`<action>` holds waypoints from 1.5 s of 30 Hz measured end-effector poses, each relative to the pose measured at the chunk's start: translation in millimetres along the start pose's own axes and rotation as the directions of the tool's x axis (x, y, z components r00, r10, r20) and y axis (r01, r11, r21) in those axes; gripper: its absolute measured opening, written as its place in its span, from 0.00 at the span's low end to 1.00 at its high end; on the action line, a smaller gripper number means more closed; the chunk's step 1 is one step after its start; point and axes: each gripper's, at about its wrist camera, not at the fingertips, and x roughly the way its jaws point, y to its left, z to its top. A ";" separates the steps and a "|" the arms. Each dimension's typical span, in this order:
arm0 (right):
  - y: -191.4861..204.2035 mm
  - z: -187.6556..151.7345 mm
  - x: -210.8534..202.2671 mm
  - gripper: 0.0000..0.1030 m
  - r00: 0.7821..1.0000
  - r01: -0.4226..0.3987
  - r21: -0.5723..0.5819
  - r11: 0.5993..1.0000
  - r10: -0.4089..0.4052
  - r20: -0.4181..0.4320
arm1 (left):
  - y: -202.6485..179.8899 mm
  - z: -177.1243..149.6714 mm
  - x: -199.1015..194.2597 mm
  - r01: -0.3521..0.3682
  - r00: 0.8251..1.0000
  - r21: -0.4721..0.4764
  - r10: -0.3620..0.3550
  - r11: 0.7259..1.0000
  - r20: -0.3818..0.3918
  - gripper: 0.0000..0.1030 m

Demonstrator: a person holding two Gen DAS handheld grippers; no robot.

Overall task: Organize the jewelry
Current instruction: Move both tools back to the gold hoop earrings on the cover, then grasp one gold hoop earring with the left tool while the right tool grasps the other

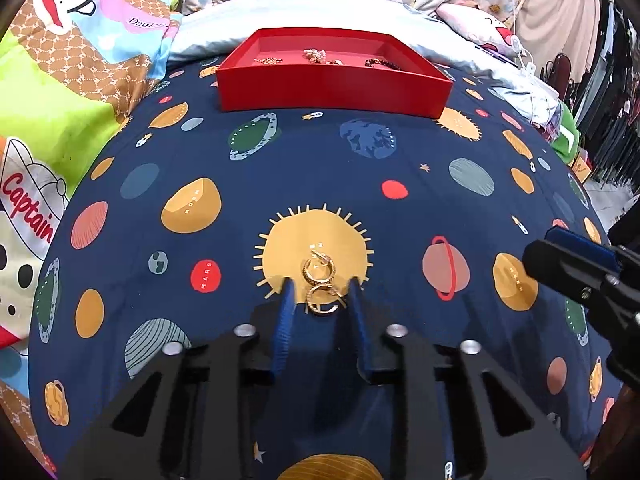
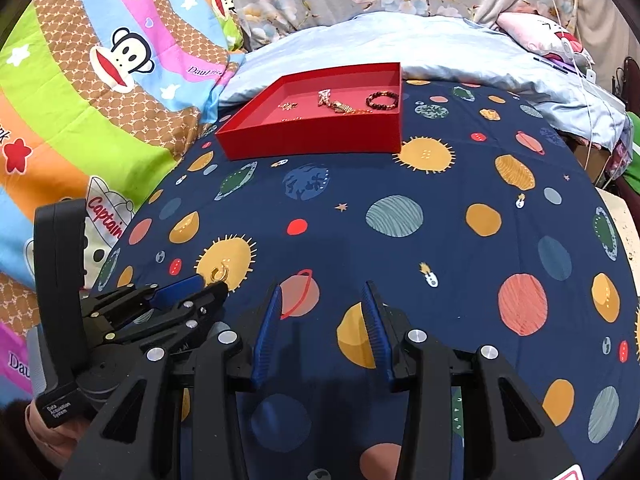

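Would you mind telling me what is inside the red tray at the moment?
The red tray holds a dark beaded bracelet, a gold chain piece and a small gold item. Its near wall hides the floor closest to the cameras.

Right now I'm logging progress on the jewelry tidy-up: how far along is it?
Done: several pieces, including a dark bead bracelet, already lie in the red tray.
In hand: the left claw straddles the nearer of two gold hoop earrings on the planet-print sheet; contact isn't clear.
Left: lifting both hoops into the tray. The right claw is open and empty.
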 end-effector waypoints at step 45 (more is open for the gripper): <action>95.5 10.6 85.8 0.16 0.993 -0.066 -0.190 0.980 0.045 -0.110 | 79.9 -10.0 -35.0 -0.004 1.000 -0.135 0.003 0.991 -0.004 0.19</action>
